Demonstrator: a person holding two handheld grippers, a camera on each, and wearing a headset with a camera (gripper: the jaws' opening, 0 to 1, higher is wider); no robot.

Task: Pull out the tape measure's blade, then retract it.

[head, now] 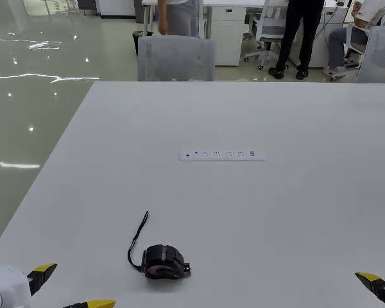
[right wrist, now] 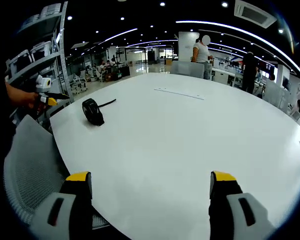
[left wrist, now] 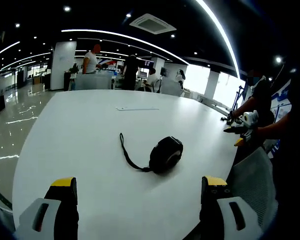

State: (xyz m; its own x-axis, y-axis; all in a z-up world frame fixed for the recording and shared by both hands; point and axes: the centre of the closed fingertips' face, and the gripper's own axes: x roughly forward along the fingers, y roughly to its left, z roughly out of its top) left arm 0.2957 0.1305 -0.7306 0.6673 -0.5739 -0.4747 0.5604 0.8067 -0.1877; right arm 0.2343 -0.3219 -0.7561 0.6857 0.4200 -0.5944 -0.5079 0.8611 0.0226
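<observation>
While both claws hovered at near table edge, left gripper (left wrist: 139,182) stood wide, jaws gaping, nothing between them, near tape measure (left wrist: 166,154). Right gripper (right wrist: 150,176) likewise wide and empty, well apart from tape measure, off to its right. Tape measure rested on white table (head: 276,212), blade wound in, black strap (head: 138,237) trailing from it toward far side. Power strip (head: 221,154) lay beyond tape measure, well apart. Grey chair (head: 176,58) stood farther beyond

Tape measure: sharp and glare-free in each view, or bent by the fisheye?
Head view: tape measure sharp, even light, glare streaks on the floor. Left gripper view: sharp, table edge curved by fisheye. Right gripper view: small, dark, little detail.
</observation>
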